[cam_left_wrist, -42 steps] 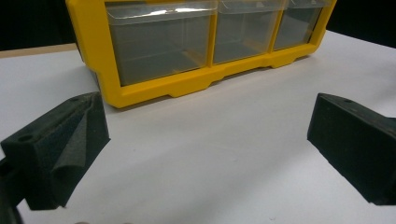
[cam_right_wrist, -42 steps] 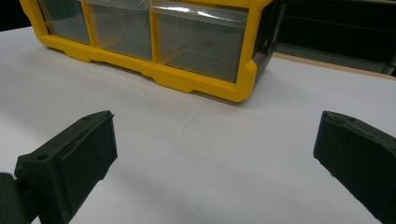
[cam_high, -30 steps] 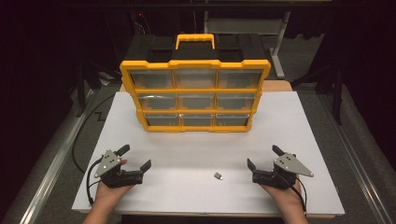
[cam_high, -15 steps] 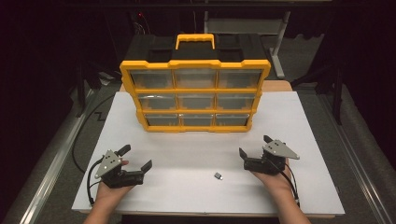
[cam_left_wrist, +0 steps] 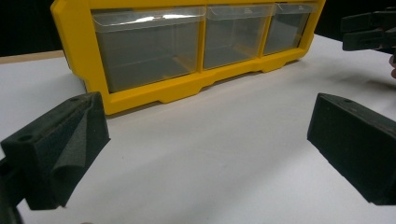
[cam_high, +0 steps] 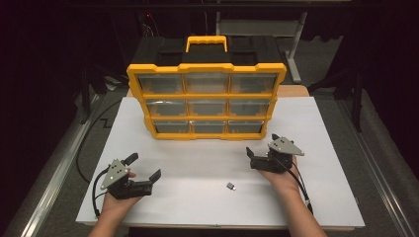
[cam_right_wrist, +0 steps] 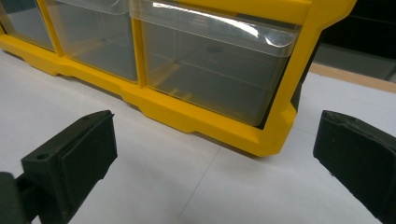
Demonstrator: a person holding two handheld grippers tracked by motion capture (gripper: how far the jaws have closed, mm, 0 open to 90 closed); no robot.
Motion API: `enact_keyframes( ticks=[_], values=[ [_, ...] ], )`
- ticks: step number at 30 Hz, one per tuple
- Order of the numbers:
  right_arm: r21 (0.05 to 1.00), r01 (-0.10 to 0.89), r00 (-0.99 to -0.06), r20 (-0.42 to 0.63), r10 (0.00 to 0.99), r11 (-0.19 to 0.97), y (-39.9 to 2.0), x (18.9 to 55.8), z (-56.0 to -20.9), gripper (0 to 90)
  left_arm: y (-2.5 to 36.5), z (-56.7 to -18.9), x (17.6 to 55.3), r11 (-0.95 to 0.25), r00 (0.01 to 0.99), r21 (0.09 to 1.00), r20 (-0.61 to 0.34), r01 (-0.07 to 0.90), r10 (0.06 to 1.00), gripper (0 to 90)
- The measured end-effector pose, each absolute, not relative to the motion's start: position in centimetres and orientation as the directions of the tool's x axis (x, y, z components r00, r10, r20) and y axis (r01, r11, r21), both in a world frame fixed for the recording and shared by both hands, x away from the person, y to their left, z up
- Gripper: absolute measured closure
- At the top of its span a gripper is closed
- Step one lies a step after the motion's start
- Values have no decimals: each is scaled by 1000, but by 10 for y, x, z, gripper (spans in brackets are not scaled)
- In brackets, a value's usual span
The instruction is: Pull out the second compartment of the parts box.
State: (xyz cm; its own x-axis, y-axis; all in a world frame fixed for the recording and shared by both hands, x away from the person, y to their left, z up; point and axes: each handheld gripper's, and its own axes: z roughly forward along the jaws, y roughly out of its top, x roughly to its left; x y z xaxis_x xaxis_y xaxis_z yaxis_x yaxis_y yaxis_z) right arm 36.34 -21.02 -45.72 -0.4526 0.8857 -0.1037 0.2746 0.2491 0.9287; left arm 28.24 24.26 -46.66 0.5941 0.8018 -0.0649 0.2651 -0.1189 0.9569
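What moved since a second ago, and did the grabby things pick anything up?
The right hand-held gripper slid forward and inward, toward the yellow drawer organizer, and now sits close to its bottom right corner. It is open and holds nothing. The left hand-held gripper stayed put, open too. The small grey piece on the white table and the organizer did not move.

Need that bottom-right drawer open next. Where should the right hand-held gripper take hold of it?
Grip the clear lip along the top front edge of the bottom-right drawer, coming straight at the organizer's front. The lip juts forward; the right hand-held gripper is open and already faces it.
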Motion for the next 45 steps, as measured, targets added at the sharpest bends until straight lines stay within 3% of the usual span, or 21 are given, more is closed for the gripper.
enact_keyframes(
  ticks=[11,45],
  values=[
    [931,273,-439,-103,892,242,-214,360,-453,2,243,-467,284,-114,588,955,-73,275,805,2],
    [840,294,-467,-290,836,455,-227,347,-459,1,247,-465,283,-92,578,960,-83,266,812,2]
  ],
)
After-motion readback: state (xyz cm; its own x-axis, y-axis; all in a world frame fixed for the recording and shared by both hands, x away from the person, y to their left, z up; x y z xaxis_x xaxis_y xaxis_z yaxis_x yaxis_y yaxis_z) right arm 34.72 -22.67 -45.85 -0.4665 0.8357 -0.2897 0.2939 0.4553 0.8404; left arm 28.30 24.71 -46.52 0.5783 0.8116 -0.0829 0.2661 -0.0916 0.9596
